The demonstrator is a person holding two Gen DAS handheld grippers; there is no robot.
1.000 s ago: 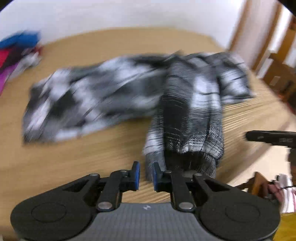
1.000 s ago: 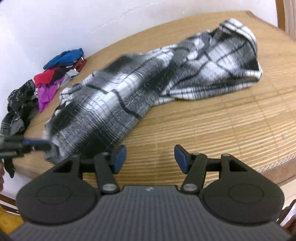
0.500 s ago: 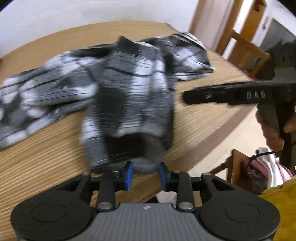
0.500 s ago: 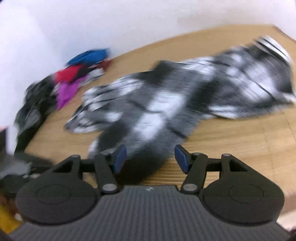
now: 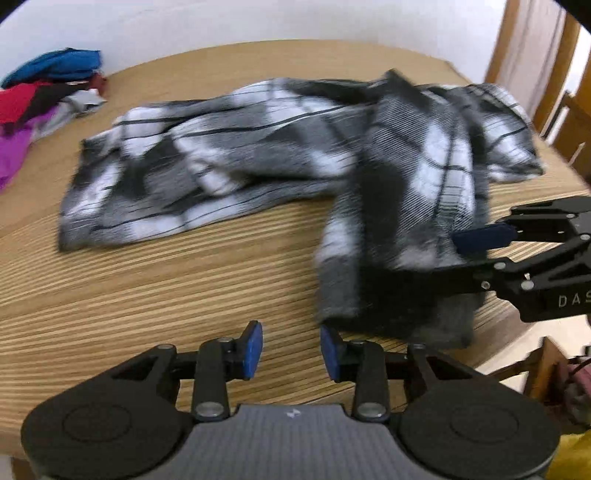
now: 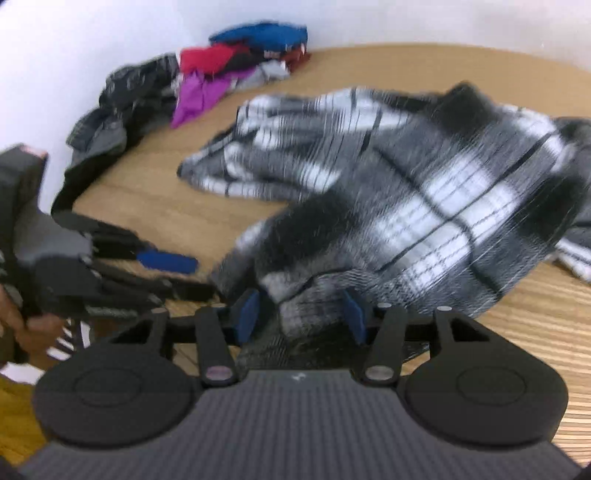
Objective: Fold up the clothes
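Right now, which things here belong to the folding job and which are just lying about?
In the job: plaid garment, left gripper, right gripper, open around the plaid's near end.
Lying about: clothes pile, chair.

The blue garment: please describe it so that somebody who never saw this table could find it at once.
Start at the wooden table and go to its far edge, by the white wall. A pile of clothes lies there, and the blue garment is on top, above red and purple pieces; it is the only blue one.
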